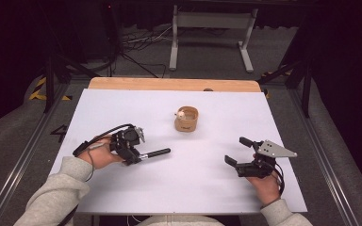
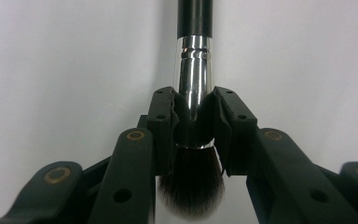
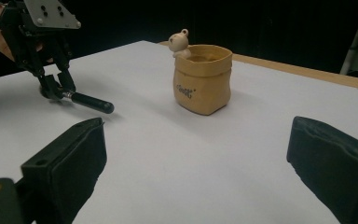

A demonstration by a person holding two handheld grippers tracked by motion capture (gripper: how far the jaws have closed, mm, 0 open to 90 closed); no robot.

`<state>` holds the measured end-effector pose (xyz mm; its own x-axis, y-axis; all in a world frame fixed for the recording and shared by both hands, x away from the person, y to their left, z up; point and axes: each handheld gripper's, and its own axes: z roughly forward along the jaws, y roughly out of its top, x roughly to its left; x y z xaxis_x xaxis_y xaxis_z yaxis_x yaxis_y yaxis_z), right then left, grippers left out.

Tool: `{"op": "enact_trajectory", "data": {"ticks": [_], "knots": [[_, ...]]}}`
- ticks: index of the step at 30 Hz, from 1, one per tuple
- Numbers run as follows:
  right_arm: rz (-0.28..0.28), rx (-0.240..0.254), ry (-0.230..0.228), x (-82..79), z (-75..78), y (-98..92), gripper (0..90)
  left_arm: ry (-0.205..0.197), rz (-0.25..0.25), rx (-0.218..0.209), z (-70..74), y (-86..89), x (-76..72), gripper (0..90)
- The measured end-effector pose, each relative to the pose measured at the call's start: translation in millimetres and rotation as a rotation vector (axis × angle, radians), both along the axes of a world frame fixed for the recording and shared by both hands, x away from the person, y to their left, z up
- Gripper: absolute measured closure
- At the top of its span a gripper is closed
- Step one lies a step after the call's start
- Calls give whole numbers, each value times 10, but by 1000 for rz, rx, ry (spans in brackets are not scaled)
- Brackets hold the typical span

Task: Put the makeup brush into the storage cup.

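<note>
The table point(image 1: 122, 188) has a white top, and a strip of bare wood point(image 1: 169, 84) runs along its far edge. The floor point(image 1: 207, 52) is covered with grey carpet. Behind the far edge stands a light grey metal frame point(image 1: 212, 21) with two feet. Black cables point(image 1: 136, 44) lie on the floor near the far left corner. Yellow and black tape point(image 1: 40, 89) marks the floor at the left. The back of the room is dark.
</note>
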<state>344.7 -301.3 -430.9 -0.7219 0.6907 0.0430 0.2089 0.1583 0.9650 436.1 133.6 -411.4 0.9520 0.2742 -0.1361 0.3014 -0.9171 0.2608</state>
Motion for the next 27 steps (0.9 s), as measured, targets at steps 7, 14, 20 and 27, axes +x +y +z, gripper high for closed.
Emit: {"op": "enact_trajectory", "data": {"ticks": [7, 14, 20, 27], "knots": [[42, 8, -2, 2, 77, -31, 119, -13, -12, -27, 135, -49, -36, 705], [104, -16, -10, 32, 262, -30, 187, -19, -40, -45, 288, -120, -88, 705], [164, -55, -23, 66, 387, 64, 196, -38, -86, -54, 417, -214, -157, 705], [211, -65, -2, 93, 483, 216, 184, -51, -156, -58, 534, -387, -286, 704]]}}
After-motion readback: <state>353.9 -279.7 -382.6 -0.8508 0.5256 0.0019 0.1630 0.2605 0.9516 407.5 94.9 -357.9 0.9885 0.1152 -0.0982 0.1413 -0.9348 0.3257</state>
